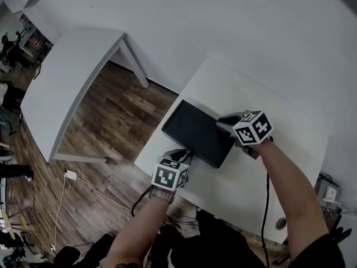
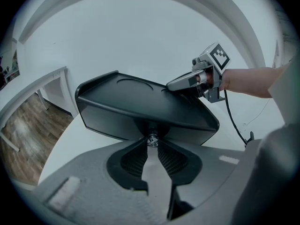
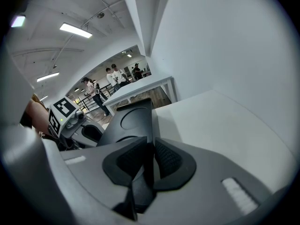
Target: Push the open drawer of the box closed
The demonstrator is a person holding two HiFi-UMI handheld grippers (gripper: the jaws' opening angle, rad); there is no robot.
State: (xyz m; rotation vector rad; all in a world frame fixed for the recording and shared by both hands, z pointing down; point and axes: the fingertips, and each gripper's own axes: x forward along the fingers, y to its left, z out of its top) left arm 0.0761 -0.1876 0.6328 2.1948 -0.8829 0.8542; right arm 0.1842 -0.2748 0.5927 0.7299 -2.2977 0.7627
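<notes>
The black box (image 1: 198, 132) lies flat in the middle of the white desk (image 1: 226, 190), with one short end toward the person. The two tongs stand at different sides of it, and each seems to have its own job.

The left tongs (image 1: 181, 156) meet the near face of the box. In the left gripper view the jaws are almost together, and their tips pinch a small shiny knob (image 2: 151, 139) in the middle of the drawer front (image 2: 112, 118). This is probably because the knob is the natural place to guide the drawer. A push there goes straight along the direction in which the drawer slides.

The right tongs (image 3: 151, 144) are at the far right corner of the box. In the right gripper view they are closed on the thin raised rim (image 3: 151, 123) of the box top, which passes between the pads. This grip appears to steady the box. The box looks light and the desk smooth, so a push from the left alone could slide the whole box away.

The drawer front sits just below the overhanging top edge and looks nearly flush. Whether a small gap is left cannot be told from these views. The push is probably at its end or close to it.
</notes>
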